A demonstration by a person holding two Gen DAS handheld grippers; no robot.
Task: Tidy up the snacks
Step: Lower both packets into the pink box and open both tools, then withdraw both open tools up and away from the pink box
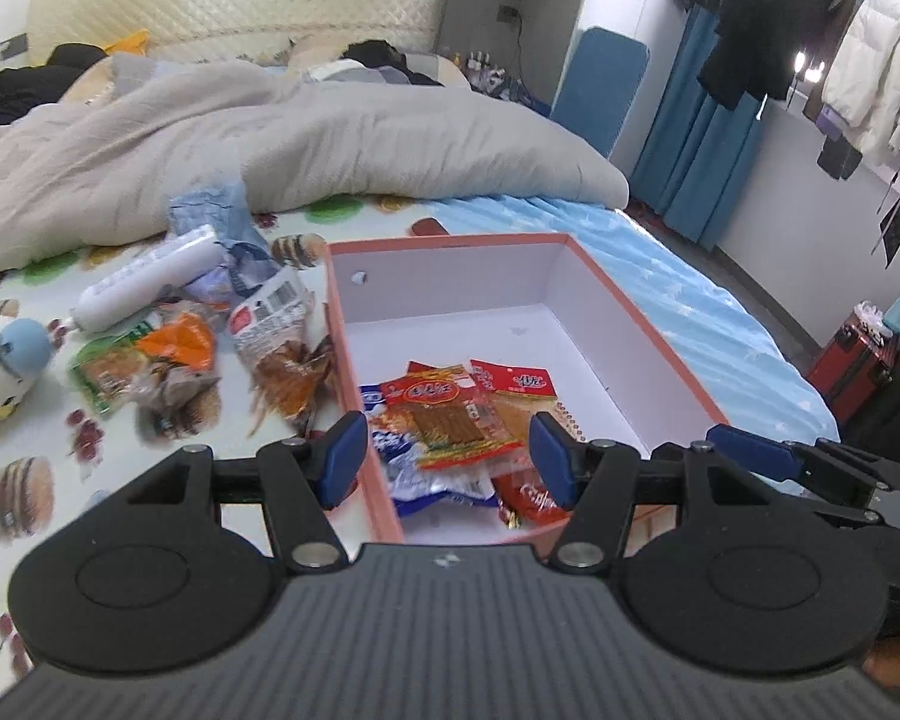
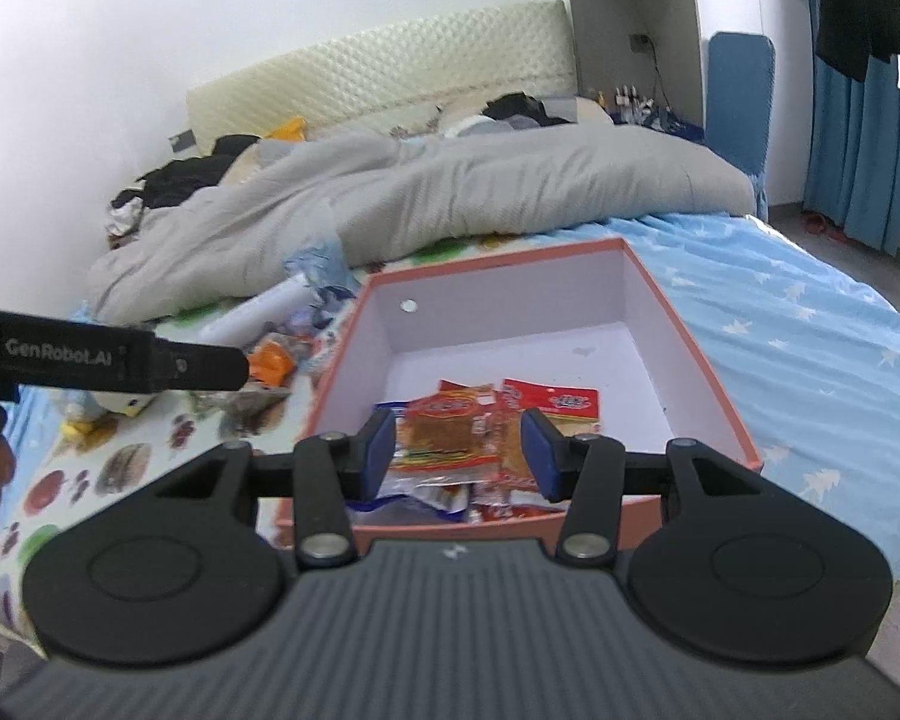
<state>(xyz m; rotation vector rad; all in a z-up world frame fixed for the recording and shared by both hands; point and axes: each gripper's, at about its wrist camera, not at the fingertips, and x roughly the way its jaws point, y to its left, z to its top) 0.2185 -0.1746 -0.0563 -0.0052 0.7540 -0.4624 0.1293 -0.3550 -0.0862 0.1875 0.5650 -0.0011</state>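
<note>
A pink-edged cardboard box (image 1: 642,324) with a white inside lies on the bed and holds several snack packets (image 1: 450,420) at its near end. It also shows in the right wrist view (image 2: 708,384), with the packets (image 2: 450,438). My left gripper (image 1: 450,459) is open and empty above the box's near left wall. My right gripper (image 2: 459,450) is open and empty above the packets in the box. A pile of loose snacks (image 1: 174,348) lies left of the box, among them a white tube-shaped pack (image 1: 150,279) and a clear packet of brown snacks (image 1: 282,354).
A grey duvet (image 1: 270,138) is heaped behind the snacks. A plush toy (image 1: 6,360) lies at the far left. The right gripper's blue finger (image 1: 750,450) shows beside the box. The left gripper's black body (image 2: 120,354) crosses the right wrist view. A red suitcase (image 1: 858,354) stands by the bed.
</note>
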